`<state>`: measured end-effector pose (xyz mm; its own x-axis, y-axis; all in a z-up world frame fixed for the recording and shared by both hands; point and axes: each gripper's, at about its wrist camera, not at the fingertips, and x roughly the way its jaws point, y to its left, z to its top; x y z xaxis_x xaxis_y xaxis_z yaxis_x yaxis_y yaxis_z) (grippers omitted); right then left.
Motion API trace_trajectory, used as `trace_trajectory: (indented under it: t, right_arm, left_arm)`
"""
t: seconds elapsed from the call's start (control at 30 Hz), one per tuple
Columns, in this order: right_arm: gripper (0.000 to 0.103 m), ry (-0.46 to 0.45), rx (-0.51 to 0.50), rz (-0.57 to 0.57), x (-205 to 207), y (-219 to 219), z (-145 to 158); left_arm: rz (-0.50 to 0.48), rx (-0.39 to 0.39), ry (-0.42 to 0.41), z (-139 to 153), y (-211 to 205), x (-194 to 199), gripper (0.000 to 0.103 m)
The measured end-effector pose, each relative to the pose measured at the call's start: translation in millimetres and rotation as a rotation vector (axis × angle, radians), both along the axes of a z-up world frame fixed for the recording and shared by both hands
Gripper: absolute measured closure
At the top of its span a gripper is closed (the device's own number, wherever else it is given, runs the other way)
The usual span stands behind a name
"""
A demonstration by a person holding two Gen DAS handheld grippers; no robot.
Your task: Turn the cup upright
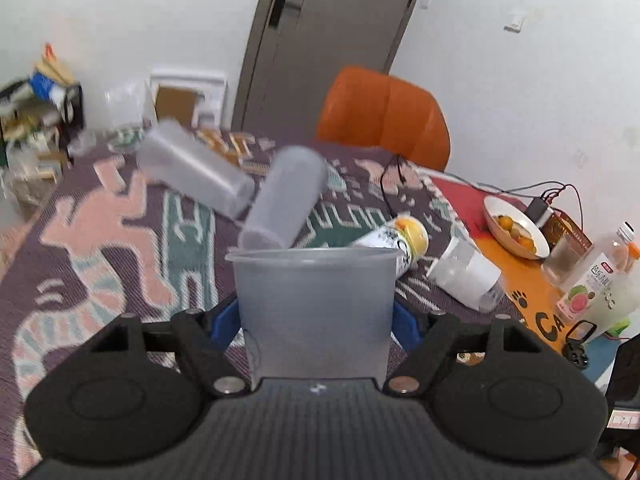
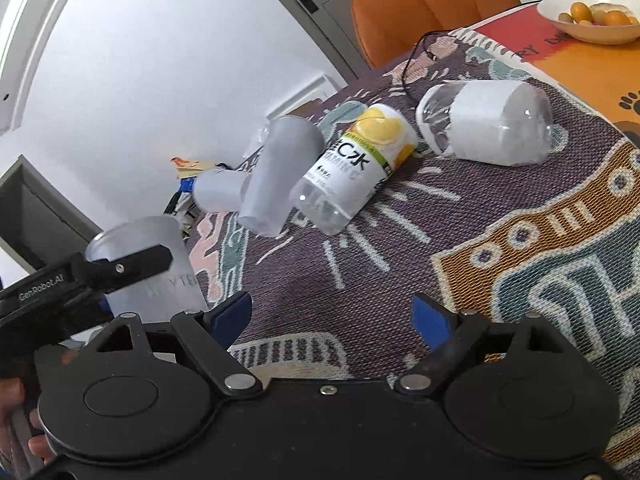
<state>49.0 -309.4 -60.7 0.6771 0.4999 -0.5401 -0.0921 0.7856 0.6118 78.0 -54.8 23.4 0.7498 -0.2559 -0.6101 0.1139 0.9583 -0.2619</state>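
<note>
My left gripper [image 1: 316,320] holds the cup [image 1: 314,308] tight, mouth up, low in the middle of the frame, my right gripper [image 2: 332,316] is wide open, and I only need to set it down.

White walls [image 1: 520,92], grey-brown door [image 1: 320,40], orange chair [image 1: 384,116] behind table, cluttered shelf [image 1: 36,108] left.

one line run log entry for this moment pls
left gripper: shut on frosted cup, rim up | right gripper: open, empty | two frosted cups lying on tablecloth
</note>
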Motion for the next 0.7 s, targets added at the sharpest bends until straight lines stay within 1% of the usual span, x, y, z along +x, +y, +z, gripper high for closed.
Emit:
trace_trajectory:
  t: [0.27, 0.43, 0.5, 0.7]
  right_arm:
    - [0.016, -0.033, 0.003, 0.013, -10, 4, 8]
    - [0.016, -0.035, 0.006, 0.003, -18, 3, 9]
    - [0.016, -0.039, 0.007, 0.004, -21, 3, 9]
    - [0.016, -0.045, 0.010, 0.000, -27, 2, 10]
  left_arm:
    - [0.035, 0.091, -0.127, 13, -7, -23, 0.028]
    - [0.068, 0.151, -0.212, 13, -13, -35, 0.028]
    - [0.078, 0.159, -0.239, 11, -14, -39, 0.028]
    - [0.078, 0.159, -0.222, 7, -13, -45, 0.028]
